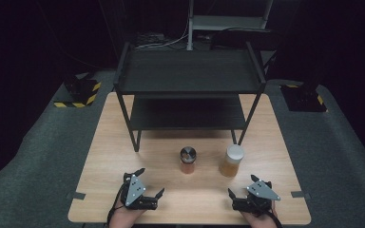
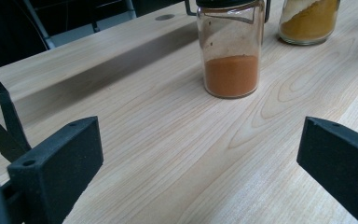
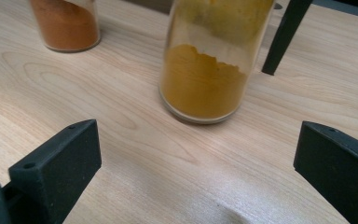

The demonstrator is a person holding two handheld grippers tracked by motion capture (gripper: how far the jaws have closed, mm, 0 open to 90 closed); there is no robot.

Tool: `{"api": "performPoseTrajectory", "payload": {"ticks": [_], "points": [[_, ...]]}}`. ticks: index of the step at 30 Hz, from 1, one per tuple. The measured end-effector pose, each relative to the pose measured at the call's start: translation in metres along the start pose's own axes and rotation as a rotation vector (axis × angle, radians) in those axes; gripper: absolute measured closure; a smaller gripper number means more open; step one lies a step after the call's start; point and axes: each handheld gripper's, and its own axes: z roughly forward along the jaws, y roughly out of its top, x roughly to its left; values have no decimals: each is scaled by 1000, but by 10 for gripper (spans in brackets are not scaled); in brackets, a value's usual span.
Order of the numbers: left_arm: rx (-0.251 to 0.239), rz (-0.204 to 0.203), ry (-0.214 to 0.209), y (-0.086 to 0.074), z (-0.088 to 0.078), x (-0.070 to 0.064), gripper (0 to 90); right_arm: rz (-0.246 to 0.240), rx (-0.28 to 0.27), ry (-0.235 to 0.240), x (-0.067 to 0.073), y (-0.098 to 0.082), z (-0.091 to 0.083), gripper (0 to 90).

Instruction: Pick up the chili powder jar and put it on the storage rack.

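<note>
Both grippers sit low at the near table edge, jaws spread wide, nothing between them. Left gripper point(image 1: 148, 182) faces the small glass jar of orange-red powder with a dark lid point(image 1: 187, 160), mid-table, near but apart. Right gripper point(image 1: 241, 186) faces the taller glass jar of yellow powder with a white lid point(image 1: 231, 160), just ahead.

Likely step: reach and grasp. Go in level, straddle the jar mid-body, close below the lid, don't tip it.

High view shows the black two-tier metal shelf point(image 1: 190, 71) behind the jars. Right gripper view shows the yellow powder level point(image 3: 203, 81) and one shelf leg point(image 3: 285, 35) beside it.
</note>
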Motion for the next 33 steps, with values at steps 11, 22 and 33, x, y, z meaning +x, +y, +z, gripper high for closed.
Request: {"api": "performPoseTrajectory", "payload": {"ticks": [11, 22, 33], "points": [[-3, 8, -6, -1, 0, 0, 5, -6, -9, -2, 1, -2, -1, 0], [-1, 14, -9, 0, 0, 0, 5, -13, -14, -3, 2, -2, -1, 0], [-5, 0, -14, -1, -1, 2, 5, -12, -13, -2, 2, -2, -1, 0]]}}
